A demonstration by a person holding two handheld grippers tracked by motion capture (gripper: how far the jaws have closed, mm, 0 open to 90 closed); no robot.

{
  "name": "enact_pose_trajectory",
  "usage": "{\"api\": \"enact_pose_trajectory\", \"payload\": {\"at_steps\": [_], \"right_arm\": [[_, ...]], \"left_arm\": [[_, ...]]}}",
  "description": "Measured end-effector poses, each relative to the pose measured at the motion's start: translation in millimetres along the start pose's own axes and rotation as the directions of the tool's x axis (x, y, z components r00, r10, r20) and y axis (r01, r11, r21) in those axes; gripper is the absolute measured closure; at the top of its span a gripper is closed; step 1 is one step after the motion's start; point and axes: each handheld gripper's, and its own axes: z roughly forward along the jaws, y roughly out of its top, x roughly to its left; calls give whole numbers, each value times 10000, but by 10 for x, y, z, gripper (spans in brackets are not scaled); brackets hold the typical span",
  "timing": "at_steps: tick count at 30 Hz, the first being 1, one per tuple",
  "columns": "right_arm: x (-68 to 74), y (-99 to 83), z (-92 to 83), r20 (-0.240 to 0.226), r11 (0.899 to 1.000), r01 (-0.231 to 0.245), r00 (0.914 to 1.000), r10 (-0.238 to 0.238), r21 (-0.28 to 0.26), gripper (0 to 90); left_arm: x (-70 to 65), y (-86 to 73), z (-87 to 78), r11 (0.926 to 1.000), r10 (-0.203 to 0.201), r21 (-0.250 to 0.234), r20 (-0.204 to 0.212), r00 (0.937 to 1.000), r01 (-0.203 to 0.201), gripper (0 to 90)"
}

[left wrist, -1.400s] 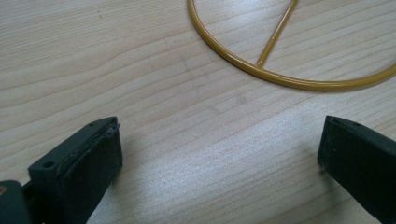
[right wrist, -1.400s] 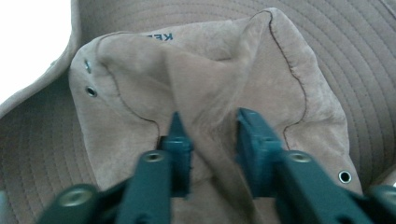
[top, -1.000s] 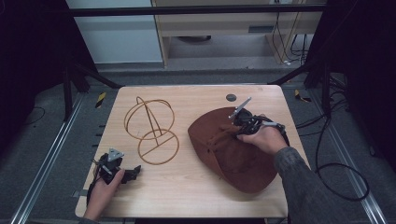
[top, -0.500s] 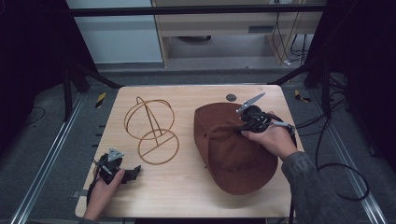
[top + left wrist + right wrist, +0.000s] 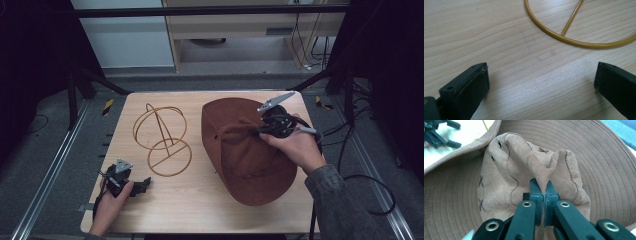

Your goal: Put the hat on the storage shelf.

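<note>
A brown wide-brimmed hat (image 5: 250,160) lies on the right half of the wooden table (image 5: 200,210), crown up. My right gripper (image 5: 257,131) is shut on a pinched fold of the crown (image 5: 541,175), and in the right gripper view the jaws press together on the suede. Left of the hat stands a gold wire hat stand (image 5: 162,137), apart from it. My left gripper (image 5: 144,185) rests at the table's near-left corner with its jaws wide open and nothing between them (image 5: 541,77). The stand's base ring (image 5: 574,41) lies just ahead of it.
A black cable (image 5: 367,182) trails off the table's right side from the right gripper. Metal frame rails (image 5: 50,175) run along both sides below the table. The left hand and gripper (image 5: 437,132) show beyond the hat's brim.
The right gripper has drawn the hat toward the far edge and a little left, holding the crown fold throughout. The left gripper has stayed put.
</note>
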Motion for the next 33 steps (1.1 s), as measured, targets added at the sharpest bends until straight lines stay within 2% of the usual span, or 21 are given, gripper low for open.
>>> {"api": "enact_pose_trajectory", "payload": {"at_steps": [3,11,19,24,30,33], "right_arm": [[17,60,-113,84,9997,-38,10000,40,-232,891],[50,169,-260,289,9983,-100,9995,116,-570,891],[81,416,-432,484,9945,-21,9988,72,-1045,891],[100,503,-451,588,9937,-2,9982,69,-1121,891],[132,622,-447,498,9889,-143,9985,219,-1478,891],[169,699,-472,501,9867,-70,9986,153,-1624,891]], "left_arm": [[0,0,-2,10000,19,14,7,10000,-19,0],[-1,0,0,10000,-6,-6,3,10000,6,0],[-1,1,4,10000,-24,-49,11,10000,24,0],[0,3,5,10000,-10,-59,4,10000,10,0],[0,2,4,10000,-7,-50,5,10000,7,0],[3,3,2,10000,39,-13,13,10000,-39,0]]}}
